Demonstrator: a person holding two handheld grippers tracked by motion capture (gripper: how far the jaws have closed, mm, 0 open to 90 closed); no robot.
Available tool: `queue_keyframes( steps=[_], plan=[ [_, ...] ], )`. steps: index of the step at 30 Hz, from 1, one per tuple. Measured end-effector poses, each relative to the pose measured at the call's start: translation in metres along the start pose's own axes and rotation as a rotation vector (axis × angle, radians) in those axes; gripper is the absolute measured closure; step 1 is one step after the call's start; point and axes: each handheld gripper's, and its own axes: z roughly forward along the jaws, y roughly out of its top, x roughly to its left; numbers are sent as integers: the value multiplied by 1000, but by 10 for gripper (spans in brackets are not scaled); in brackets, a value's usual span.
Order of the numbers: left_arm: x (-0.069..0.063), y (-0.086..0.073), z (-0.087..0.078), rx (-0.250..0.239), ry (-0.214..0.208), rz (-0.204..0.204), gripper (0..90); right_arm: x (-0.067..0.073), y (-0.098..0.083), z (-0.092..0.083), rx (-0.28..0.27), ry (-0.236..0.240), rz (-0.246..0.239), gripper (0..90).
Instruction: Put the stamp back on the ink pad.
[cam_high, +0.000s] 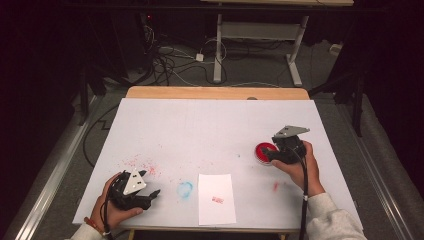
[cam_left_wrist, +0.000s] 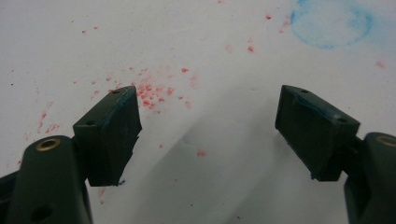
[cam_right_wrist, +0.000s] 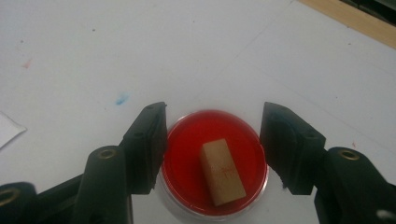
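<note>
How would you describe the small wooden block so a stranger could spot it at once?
Start at the white table sheet, then look to its right side for the round red ink dish. The wooden block lies in it, the one tan thing on red.

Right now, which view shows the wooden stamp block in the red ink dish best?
The right gripper view: the wooden stamp block lies in the red ink dish, between the open right gripper. In the high view the right gripper covers much of the dish.
</note>
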Motion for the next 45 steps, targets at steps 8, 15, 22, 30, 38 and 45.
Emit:
queue_keyframes(
  steps=[8, 15, 22, 30, 38, 45],
  plan=[
    [1, 0, 0, -9, 7, 10, 217, 5, 5, -12, -80, -26, -3, 370],
    [1, 0, -1, -3, 3, -2, 217, 10, 8, -26, -157, -56, -11, 315],
    [1, 0, -2, -7, 4, -3, 217, 21, 10, -41, -222, -87, -63, 256],
    [2, -1, -3, -13, 4, -6, 217, 36, 7, -57, -279, -119, -99, 237],
    [2, 1, -2, -18, 2, -1, 217, 41, -8, -70, -304, -123, -106, 230],
    [1, 3, -1, -17, -3, 4, 217, 41, -23, -78, -314, -146, -124, 217]
  ],
)
